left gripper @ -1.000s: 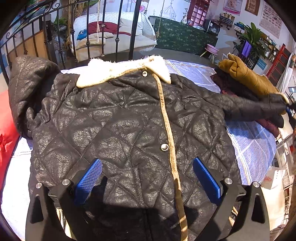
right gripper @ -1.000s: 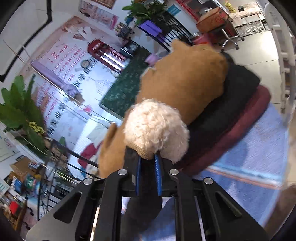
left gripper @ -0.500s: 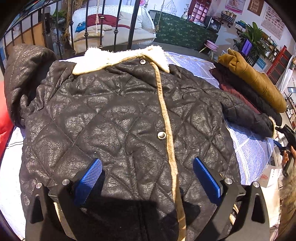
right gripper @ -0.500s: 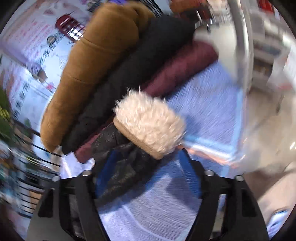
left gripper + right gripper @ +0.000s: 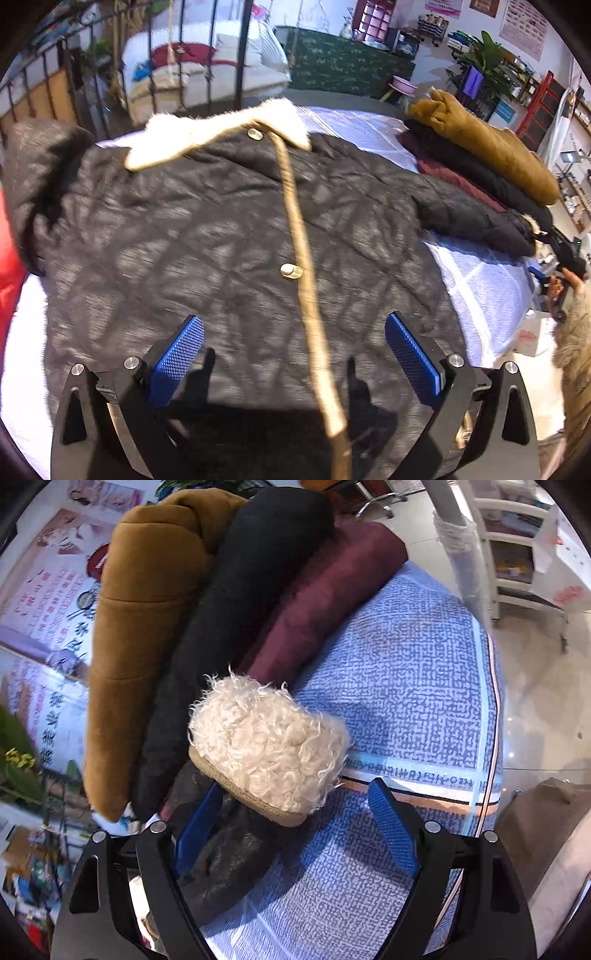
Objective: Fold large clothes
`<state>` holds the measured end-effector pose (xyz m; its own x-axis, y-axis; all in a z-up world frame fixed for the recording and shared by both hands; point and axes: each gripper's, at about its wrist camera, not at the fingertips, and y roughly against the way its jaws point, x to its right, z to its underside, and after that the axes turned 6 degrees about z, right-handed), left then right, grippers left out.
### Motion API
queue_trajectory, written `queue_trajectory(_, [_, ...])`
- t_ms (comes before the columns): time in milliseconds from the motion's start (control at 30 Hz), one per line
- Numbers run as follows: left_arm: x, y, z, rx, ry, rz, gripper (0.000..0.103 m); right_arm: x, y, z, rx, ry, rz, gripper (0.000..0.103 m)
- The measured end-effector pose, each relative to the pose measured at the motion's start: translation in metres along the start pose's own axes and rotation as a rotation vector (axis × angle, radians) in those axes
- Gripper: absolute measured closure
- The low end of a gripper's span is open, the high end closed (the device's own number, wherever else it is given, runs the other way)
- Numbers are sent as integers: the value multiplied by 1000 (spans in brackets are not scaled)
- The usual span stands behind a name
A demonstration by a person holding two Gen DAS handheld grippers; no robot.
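Black quilted jacket [image 5: 207, 236] lies front-up, spread flat across the bed [image 5: 413, 686], fleece collar [image 5: 221, 129] at the far end. Left tool [image 5: 293, 354] hovers over the hem, jaws wide apart, gripping nothing. Right tool [image 5: 295, 834] is opening, pads off the sleeve [image 5: 229, 853] lying between them, its fluffy cuff [image 5: 269, 746] resting on the blue sheet just beside the folded brown, black and maroon pile [image 5: 207, 620].
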<state>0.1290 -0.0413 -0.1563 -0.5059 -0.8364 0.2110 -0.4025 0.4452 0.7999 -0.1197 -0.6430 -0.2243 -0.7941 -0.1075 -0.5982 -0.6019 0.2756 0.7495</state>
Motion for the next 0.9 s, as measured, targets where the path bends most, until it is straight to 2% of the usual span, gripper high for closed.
queue_trajectory(67, [-19, 9, -5, 34, 4, -56, 6, -4, 6, 7, 7, 17, 22, 22])
queue_trajectory(167, [-68, 33, -22, 127, 40, -223, 6, -27, 24, 23, 71, 117, 77, 22])
queue_trajectory(267, [-130, 66, -60, 214, 99, -355, 6, -44, 50, 41, 138, 248, 84, 22])
queue_trajectory(333, [-161, 84, -96, 277, 85, -467, 6, -59, 65, 56, 175, 348, 90, 22])
queue_trajectory(400, [-178, 77, -131, 213, 49, -521, 6, -76, 72, 67, 191, 415, 83, 22])
queue_trajectory(467, [-177, 54, -154, 137, -28, -526, 6, -95, 73, 81, 167, 443, 42, 22])
queue_trajectory(533, [-163, 14, -164, 43, -174, -560, 6, -102, 71, 83, 129, 426, 7, 22])
queue_trajectory(633, [-159, -48, -162, -85, -330, -694, 6, -115, 70, 91, 69, 372, -37, 22])
queue_trajectory(667, [-163, -64, -162, -136, -346, -723, 9, -122, 70, 94, 50, 366, -39, 22])
queue_trajectory(700, [-172, -78, -163, -179, -345, -760, 17, -127, 65, 98, 39, 365, -35, 22])
queue_trajectory(733, [-182, -86, -165, -197, -336, -802, 22, -128, 67, 101, 34, 371, -30, 22])
queue_trajectory(767, [-191, -86, -167, -203, -325, -819, 33, -132, 68, 104, 32, 386, -34, 22])
queue_trajectory(833, [-203, -73, -179, -190, -265, -775, 52, -141, 75, 111, 32, 436, -39, 22])
queue_trajectory(867, [-209, -57, -187, -159, -214, -746, 72, -148, 75, 117, 38, 464, -38, 22])
queue_trajectory(900, [-215, -38, -195, -122, -146, -689, 74, -152, 75, 121, 41, 489, -37, 22])
